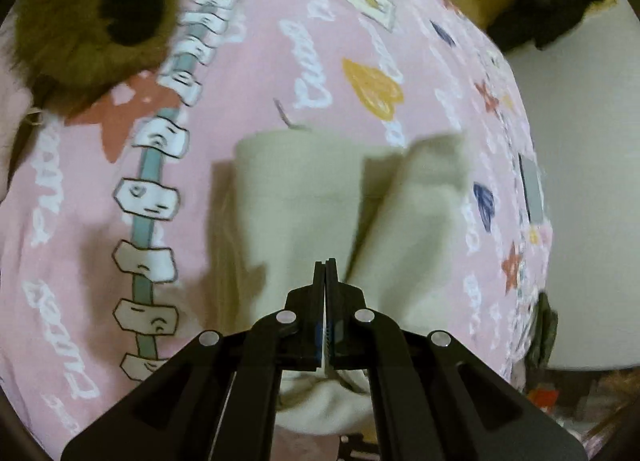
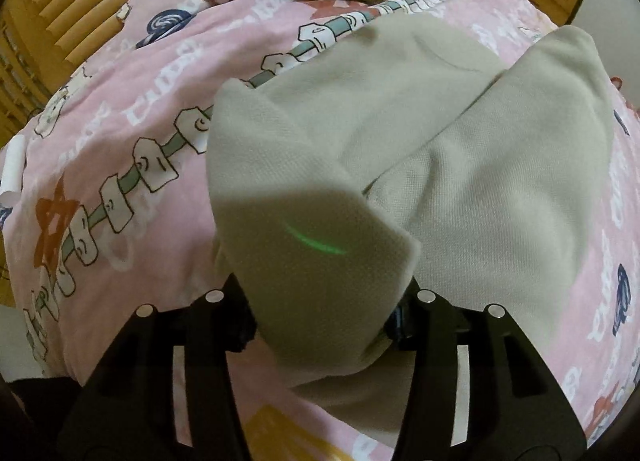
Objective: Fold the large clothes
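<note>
Crowding the pink bedspread [image 1: 260, 73], a brown plush [image 1: 80, 21]; left fingers [image 1: 320, 277] clenched, right fingers hidden under cream garment [image 2: 400, 133].

R gripper [image 2: 326, 315] tips hidden by cream garment [image 2: 460, 181].

Left gripper [image 1: 327, 263] points steeply downward with its jaws pressed together. Right gripper [image 2: 324, 301] also points down, jaws apart.
</note>
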Demonstrator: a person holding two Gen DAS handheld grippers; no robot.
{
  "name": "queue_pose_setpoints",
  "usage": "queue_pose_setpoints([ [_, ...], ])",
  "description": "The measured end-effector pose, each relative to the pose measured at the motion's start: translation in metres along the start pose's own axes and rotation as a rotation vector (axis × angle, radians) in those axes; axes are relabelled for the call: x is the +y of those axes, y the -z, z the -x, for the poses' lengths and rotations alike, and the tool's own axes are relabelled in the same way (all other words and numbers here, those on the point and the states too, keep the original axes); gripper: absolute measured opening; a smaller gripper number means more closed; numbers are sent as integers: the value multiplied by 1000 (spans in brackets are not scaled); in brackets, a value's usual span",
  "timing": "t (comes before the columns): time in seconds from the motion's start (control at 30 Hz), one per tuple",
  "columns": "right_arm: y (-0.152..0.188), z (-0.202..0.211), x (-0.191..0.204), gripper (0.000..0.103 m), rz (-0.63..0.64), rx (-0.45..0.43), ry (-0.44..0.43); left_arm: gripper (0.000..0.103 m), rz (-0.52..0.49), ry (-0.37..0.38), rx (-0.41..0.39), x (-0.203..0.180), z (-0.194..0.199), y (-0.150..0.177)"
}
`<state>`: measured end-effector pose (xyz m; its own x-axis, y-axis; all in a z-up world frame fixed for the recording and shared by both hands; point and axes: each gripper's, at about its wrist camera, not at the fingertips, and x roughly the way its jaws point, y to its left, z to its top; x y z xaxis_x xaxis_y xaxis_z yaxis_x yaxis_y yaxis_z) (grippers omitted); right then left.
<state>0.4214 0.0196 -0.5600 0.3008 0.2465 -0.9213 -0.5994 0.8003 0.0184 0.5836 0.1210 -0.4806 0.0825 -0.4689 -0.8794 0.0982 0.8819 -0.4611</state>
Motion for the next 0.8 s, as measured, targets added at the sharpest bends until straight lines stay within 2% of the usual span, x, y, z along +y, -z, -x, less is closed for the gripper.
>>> queue_pose_setpoints([
  [0.1, -3, -2, 0, 49, -15, 11, -3, 1, -40, -41, 104, -7, -39, 7],
  [0.23, -4, 1, -3, 49, -29, 22, -10, 1, -108, -133, 230, -6, -97, 23],
  [0.47, -3, 9, -3, 52, -62, 19, -1, 1, -79, -132, 238, 8, -114, 27],
  [0.67, -5, 44, -10, 55, -123, 20, -15, 2, -44, -119, 249, 12, -124, 31],
  [0.73, -5, 63, -19, 61, -123, 14, -37, 2, -16, -108, 244, 11, -127, 37],
  [0.8, -4, 82, -37, 71, -167, -15, -25, 2, 1, -107, 239, 13, -127, 40],
])
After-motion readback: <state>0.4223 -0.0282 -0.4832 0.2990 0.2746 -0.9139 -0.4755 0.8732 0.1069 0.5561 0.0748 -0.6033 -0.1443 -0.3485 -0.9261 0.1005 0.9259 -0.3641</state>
